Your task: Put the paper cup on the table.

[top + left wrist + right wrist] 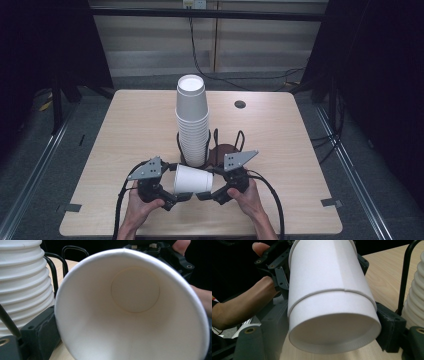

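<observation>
**Passing a paper cup: slip risk**

Lying sideways above the table [125,125], the cup [192,179] has its base clamped in the right tool [212,195]. Left tool [172,197] spread around its rim; it could drop or crush.

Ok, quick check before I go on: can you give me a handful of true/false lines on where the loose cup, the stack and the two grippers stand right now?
1. The single white paper cup lies on its side between the left gripper and the right gripper. True.
2. The cup's open mouth faces the right gripper. False: the mouth faces the left gripper; the right gripper view shows its closed base.
3. The tall stack of white paper cups stands in a black wire holder. True.
4. The stack has tipped over onto the light wooden table. False: it stands upright.
5. The right gripper's black jaws sit at either side of the cup's base end. True.
</observation>
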